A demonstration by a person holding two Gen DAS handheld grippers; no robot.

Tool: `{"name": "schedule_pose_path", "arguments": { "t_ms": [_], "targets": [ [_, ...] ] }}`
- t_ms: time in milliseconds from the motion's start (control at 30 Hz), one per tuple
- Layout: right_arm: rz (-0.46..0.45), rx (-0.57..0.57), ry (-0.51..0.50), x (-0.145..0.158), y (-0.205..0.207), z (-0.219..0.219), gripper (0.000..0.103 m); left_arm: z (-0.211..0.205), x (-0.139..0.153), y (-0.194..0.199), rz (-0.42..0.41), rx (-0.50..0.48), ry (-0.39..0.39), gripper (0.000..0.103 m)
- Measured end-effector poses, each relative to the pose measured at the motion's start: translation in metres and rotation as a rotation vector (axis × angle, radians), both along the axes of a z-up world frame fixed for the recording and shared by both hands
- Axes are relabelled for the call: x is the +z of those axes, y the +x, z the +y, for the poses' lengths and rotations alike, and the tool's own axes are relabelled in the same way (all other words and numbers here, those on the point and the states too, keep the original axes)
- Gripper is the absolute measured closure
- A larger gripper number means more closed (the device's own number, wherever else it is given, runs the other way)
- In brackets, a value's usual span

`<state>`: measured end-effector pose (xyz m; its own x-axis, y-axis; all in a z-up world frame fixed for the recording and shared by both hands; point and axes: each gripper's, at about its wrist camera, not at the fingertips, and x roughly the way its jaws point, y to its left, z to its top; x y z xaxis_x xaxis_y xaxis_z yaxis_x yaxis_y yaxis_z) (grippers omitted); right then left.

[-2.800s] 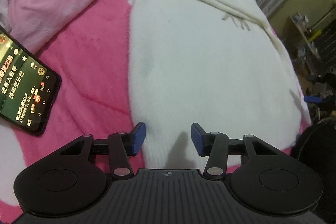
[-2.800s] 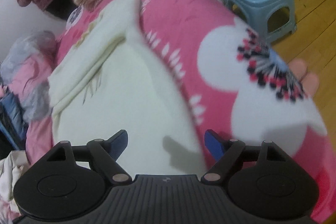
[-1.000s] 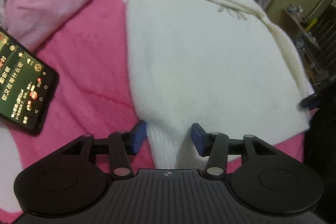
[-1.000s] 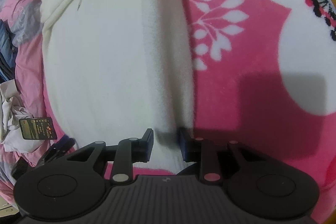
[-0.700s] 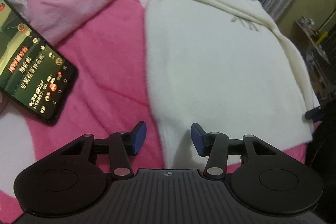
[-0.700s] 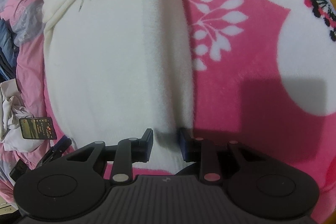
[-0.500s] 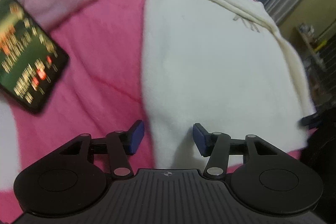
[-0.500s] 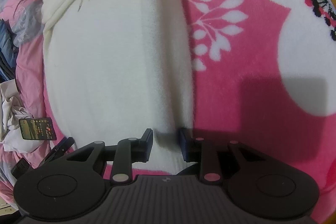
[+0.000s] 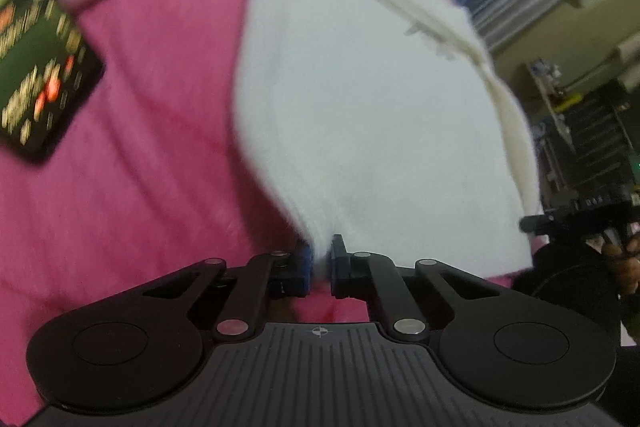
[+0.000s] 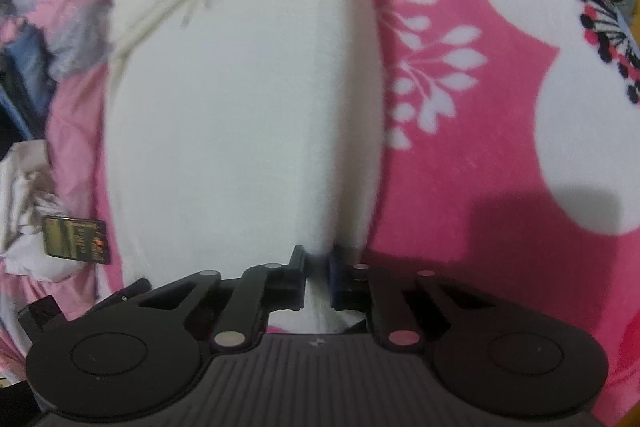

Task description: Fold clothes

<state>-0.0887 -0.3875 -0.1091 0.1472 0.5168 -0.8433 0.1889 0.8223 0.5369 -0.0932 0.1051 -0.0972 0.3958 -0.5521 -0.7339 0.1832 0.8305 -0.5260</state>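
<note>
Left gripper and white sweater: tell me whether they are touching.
Touching. The left wrist view shows the left gripper, its jaws just closed, pinching the near hem of the white sweater between its blue pads.

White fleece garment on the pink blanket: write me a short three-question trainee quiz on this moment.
1. True or false: the left gripper is pinching the hem of the white fleece garment.
2. What does the right gripper hold? A) the blue plastic stool B) the same garment's hem C) nothing
3. Which lit device lies on the pink floral blanket beside the garment?

Key: 1 true, its jaws just closed on the hem. 2 B, likewise just closed. 3 the black smartphone.
</note>
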Motion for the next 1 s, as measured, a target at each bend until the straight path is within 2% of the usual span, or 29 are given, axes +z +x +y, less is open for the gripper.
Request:
{"name": "schedule_pose_path", "arguments": {
  "t_ms": [167, 467, 600, 733, 1000],
  "targets": [
    [-0.094, -0.068, 0.057, 0.024, -0.004, -0.007, 0.094, 0.002, 0.039, 0.012, -0.145, 0.015, -0.033, 0.097],
    [-0.391, -0.136, 0.063, 0.098, 0.027, -0.017, 0.095, -0.011, 0.102, 0.064, -0.409, 0.055, -0.023, 0.098],
    [-0.485, -0.142, 0.028, 0.121, 0.05, -0.019, 0.096, -0.018, 0.114, 0.091, -0.458, 0.1, -0.029, 0.098],
    [-0.539, -0.148, 0.003, 0.13, 0.076, -0.026, 0.096, -0.025, 0.122, 0.117, -0.502, 0.129, -0.021, 0.098],
    [-0.593, -0.238, 0.006, 0.119, 0.127, -0.033, 0.096, -0.032, 0.125, 0.171, -0.552, 0.131, 0.009, 0.098]
  ]
}}
